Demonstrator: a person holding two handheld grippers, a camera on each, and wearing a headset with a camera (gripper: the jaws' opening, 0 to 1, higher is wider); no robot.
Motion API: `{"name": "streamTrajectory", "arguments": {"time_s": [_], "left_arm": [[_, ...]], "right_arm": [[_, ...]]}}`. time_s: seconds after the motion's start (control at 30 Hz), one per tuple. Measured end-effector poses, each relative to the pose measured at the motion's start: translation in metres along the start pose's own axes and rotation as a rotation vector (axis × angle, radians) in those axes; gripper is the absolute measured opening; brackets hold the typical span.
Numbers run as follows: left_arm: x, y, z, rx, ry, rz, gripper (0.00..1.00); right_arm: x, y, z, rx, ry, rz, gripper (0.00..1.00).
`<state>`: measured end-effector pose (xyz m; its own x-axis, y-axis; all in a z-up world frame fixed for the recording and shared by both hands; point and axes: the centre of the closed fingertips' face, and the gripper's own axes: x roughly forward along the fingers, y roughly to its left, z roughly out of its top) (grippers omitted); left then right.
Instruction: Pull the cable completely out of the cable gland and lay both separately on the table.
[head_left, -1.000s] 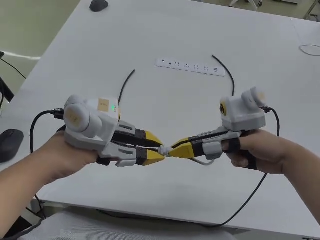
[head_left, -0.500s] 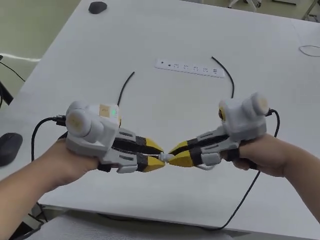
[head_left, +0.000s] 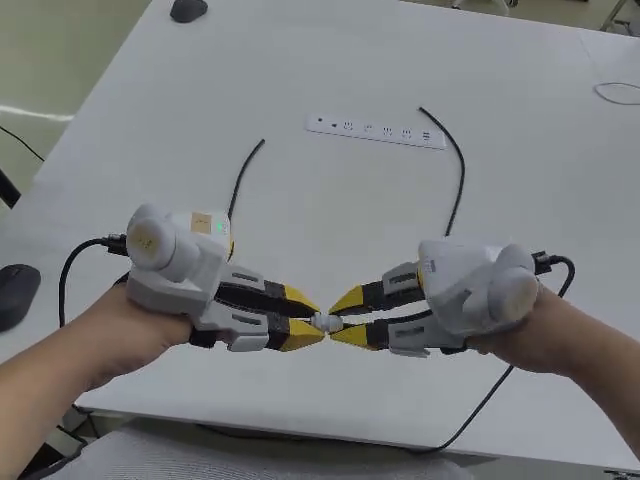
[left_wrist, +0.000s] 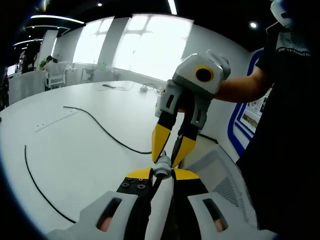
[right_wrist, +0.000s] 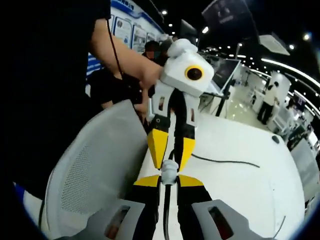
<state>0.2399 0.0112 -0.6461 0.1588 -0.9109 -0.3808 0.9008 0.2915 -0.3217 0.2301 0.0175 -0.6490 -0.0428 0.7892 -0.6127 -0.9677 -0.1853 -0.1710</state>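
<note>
1. white table (head_left: 330, 60) below me, with a bright windowed hall behind it in the left gripper view.
2. on the far half of the table lies a white power strip (head_left: 375, 131). a short black lead (head_left: 245, 175) lies to its left and a long black lead (head_left: 458, 170) curves down from its right end. a dark mouse (head_left: 188, 9) sits at the far edge.
3. my left gripper (head_left: 312, 327) and right gripper (head_left: 338, 320) meet tip to tip in the air over the near table edge. left hand (head_left: 130, 330) and right hand (head_left: 545, 335) hold them roughly level.
4. left jaws are closed on the cable gland (left_wrist: 162, 171), a small pale piece pinched between my yellow tips.
5. right jaws are closed on the cable (right_wrist: 165, 205), right at the gland. it shows as a thin black line running back between the jaws in the right gripper view.
6. the right tips sit just beside the left tips, with the gland between the two pairs.
7. the cable is not out of the gland yet. both are joined and off the table.
8. a grey mesh chair back (right_wrist: 90, 165) sits below the grippers, by my dark shirt.
</note>
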Motion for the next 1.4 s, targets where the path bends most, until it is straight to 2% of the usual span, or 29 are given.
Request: {"name": "streamTrajectory", "arguments": {"time_s": [0.03,0.13,0.23,0.4,0.5,0.63,0.77,0.8,0.83,0.87,0.9,0.93,1.0,1.03,1.07,1.1,1.13,1.2,1.23,1.27,1.4], "left_arm": [[0.0,0.001,0.0,-0.009,-0.003,0.005,0.15],[-0.002,0.001,0.001,-0.02,-0.009,0.007,0.15],[-0.004,0.001,0.001,-0.022,-0.015,0.009,0.15],[-0.005,-0.001,0.002,-0.024,-0.022,0.014,0.15],[-0.005,-0.002,0.002,-0.021,-0.017,0.013,0.15],[-0.005,-0.003,0.001,-0.013,-0.017,0.011,0.15],[-0.006,-0.004,0.0,-0.007,-0.013,0.008,0.15],[-0.006,-0.004,-0.001,-0.006,-0.012,0.008,0.15],[-0.007,-0.005,-0.001,-0.004,-0.012,0.008,0.15],[-0.007,-0.005,-0.001,-0.003,-0.012,0.008,0.15],[-0.007,-0.005,-0.001,0.003,-0.012,0.01,0.15],[-0.007,-0.005,-0.001,0.005,-0.012,0.009,0.15],[-0.007,-0.006,0.0,0.013,-0.014,0.007,0.15],[-0.007,-0.006,0.0,0.018,-0.013,0.007,0.15],[-0.007,-0.007,0.0,0.025,-0.011,0.006,0.15],[-0.006,-0.007,0.0,0.03,-0.011,0.006,0.15],[-0.006,-0.007,0.001,0.036,-0.012,0.005,0.15],[-0.007,-0.007,0.001,0.039,-0.012,0.005,0.15],[-0.007,-0.007,0.002,0.044,-0.012,0.005,0.15],[-0.006,-0.007,0.002,0.047,-0.011,0.004,0.15],[-0.006,-0.008,0.003,0.053,-0.009,0.003,0.15]], "right_arm": [[0.0,-0.002,0.0,-0.043,0.009,-0.03,0.07],[0.001,-0.002,0.001,-0.1,0.027,-0.077,0.07],[0.002,-0.001,0.003,-0.11,0.027,-0.093,0.07],[0.002,-0.004,0.004,-0.088,0.013,-0.106,0.07],[0.002,-0.004,0.003,-0.029,0.009,-0.1,0.08],[0.002,-0.004,0.003,0.014,-0.006,-0.088,0.08],[-0.002,-0.003,0.001,0.133,-0.037,-0.055,0.09],[-0.003,-0.002,0.0,0.176,-0.041,-0.038,0.12],[-0.004,0.005,-0.003,0.296,-0.043,0.019,0.15],[-0.006,0.003,-0.006,0.362,-0.044,0.031,0.17],[-0.009,-0.005,-0.007,0.367,-0.062,0.015,0.18],[-0.011,-0.009,-0.005,0.398,-0.089,0.024,0.16],[-0.016,-0.007,-0.001,0.538,-0.139,0.088,0.16],[-0.017,-0.011,-0.001,0.61,-0.162,0.105,0.18],[-0.017,-0.015,-0.002,0.629,-0.179,0.11,0.18],[-0.018,-0.013,0.001,0.678,-0.206,0.159,0.18],[-0.018,-0.013,0.001,0.72,-0.212,0.188,0.17],[-0.017,-0.015,0.008,0.795,-0.262,0.222,0.18],[-0.016,-0.011,0.012,0.876,-0.29,0.274,0.19],[-0.015,-0.008,0.011,0.901,-0.286,0.307,0.19],[-0.006,-0.004,0.008,0.891,-0.291,0.324,0.18]]}}
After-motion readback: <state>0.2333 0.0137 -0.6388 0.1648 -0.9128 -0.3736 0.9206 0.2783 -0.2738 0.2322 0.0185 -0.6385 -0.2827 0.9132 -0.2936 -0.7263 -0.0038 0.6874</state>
